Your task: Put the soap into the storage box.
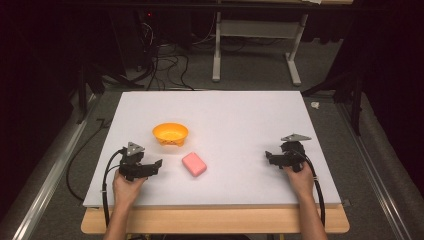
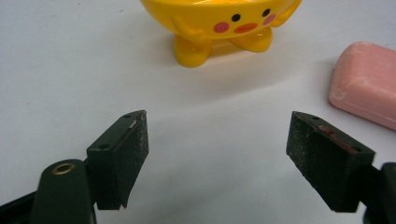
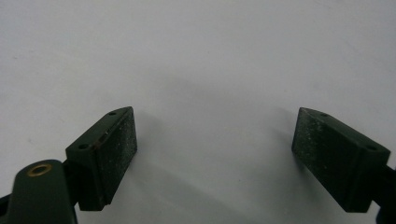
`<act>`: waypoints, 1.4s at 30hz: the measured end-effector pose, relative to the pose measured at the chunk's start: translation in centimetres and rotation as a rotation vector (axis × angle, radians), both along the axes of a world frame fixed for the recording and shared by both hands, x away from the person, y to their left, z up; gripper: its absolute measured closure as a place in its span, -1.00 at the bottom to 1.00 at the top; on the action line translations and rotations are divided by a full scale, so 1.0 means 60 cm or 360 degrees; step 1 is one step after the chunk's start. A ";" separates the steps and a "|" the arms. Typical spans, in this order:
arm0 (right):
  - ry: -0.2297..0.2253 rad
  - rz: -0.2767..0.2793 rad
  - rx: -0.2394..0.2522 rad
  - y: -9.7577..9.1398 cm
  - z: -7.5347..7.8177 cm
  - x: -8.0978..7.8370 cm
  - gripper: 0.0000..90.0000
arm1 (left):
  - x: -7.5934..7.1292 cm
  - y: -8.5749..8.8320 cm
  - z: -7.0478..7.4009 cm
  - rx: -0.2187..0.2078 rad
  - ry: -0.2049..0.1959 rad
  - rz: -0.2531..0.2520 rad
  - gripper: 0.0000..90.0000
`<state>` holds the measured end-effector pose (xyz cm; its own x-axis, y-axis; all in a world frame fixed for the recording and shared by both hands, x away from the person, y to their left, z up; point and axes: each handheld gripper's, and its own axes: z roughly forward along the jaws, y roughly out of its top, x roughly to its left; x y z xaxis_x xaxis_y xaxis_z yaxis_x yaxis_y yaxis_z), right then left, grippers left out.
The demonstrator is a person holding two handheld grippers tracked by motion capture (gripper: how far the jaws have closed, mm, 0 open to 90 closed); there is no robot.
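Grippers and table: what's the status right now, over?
Left gripper open, empty. Right gripper open, empty. Yellow bowl and pink soap untouched on the white board.

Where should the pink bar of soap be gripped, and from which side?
Probably across its two long sides, coming down from above. The pink rectangular bar of soap lies flat on the white table, so its broad faces can't be pinched. It sits apart from the yellow chick-faced bowl, leaving room. The left gripper, jaws open, is nearest.
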<state>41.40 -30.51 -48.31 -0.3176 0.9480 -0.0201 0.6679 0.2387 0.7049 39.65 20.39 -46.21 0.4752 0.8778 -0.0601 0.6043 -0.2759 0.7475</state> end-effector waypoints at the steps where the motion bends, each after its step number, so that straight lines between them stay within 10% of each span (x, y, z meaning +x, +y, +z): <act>1: 0.0000 0.0000 0.0000 0.000 0.000 0.000 -0.68 | -0.001 -0.001 0.002 -0.0002 0.0000 -0.0003 -0.52; 42: -0.0001 0.0000 -0.0001 0.000 0.000 0.000 -0.68 | -0.008 -0.108 0.059 -0.0017 -0.0016 -0.0287 -0.59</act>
